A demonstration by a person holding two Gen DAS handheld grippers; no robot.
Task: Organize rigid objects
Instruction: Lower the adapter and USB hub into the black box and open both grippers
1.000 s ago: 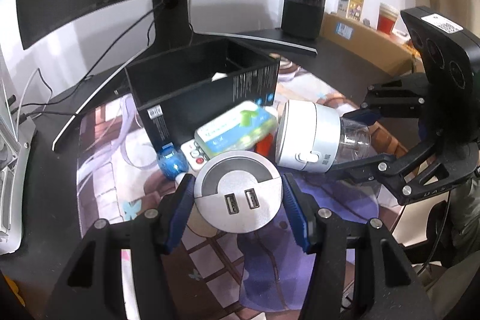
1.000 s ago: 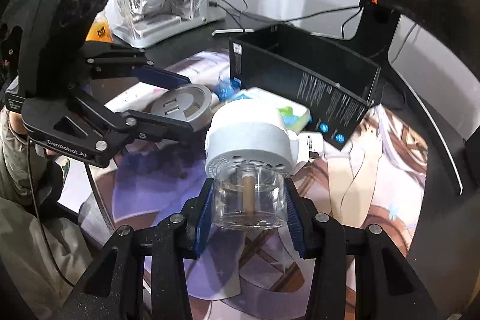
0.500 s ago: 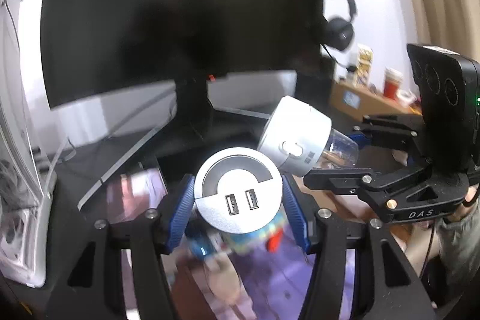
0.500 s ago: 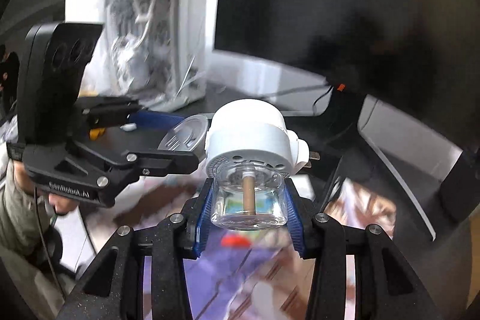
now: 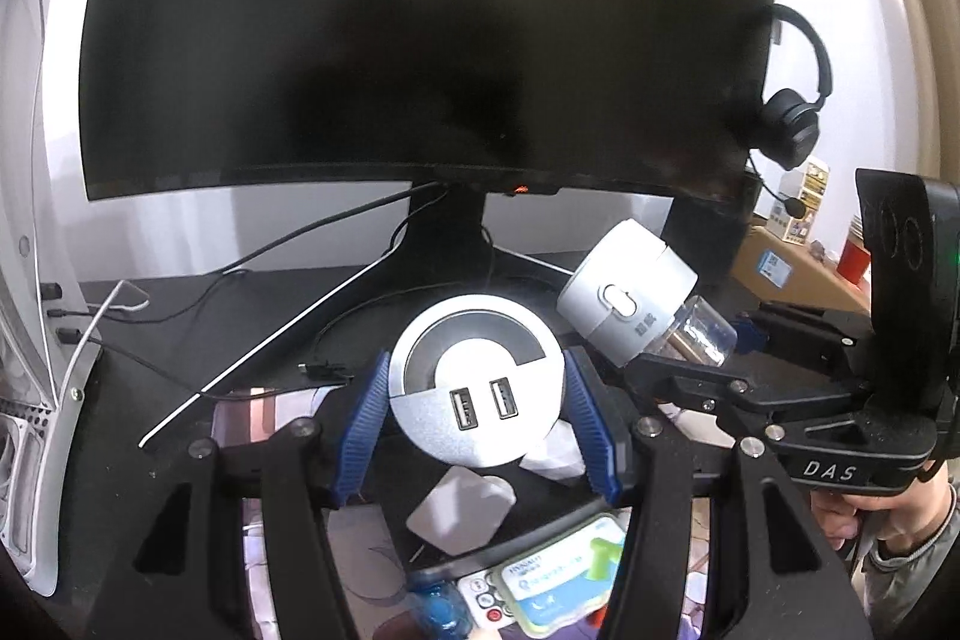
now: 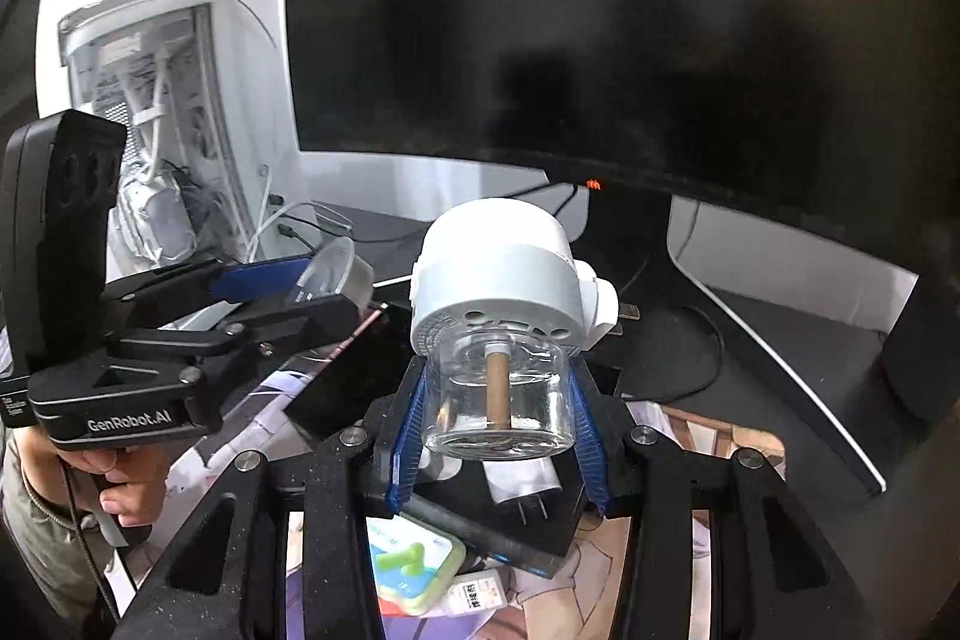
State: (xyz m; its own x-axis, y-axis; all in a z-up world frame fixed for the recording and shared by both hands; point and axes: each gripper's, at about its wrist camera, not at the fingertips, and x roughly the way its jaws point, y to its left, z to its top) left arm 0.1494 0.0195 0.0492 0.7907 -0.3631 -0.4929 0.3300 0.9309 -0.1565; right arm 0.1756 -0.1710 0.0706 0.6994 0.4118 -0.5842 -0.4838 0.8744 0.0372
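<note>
My left gripper [image 5: 477, 421] is shut on a round silver USB hub [image 5: 474, 391] with two USB ports and holds it in the air over a black box [image 5: 540, 538]. My right gripper [image 6: 495, 430] is shut on the clear jar end of a white device [image 6: 501, 292]. That device also shows in the left wrist view [image 5: 630, 298], tilted, just right of the hub. The left gripper and the hub's rim [image 6: 333, 271] show at the left of the right wrist view. The black box [image 6: 480, 526] lies below both grippers and holds white chargers [image 5: 462, 511].
A large dark monitor [image 5: 420, 28] and its stand [image 5: 444, 238] fill the back. A white PC case [image 6: 162, 142] stands left. A green-and-white packet [image 5: 564, 574], a small remote and a blue item lie on the printed mat in front of the box. A headset [image 5: 792, 124] hangs right.
Both grippers have risen and tilted up with their objects. The view went from the mat and box up to the monitor. The box now lies beneath the grippers.
</note>
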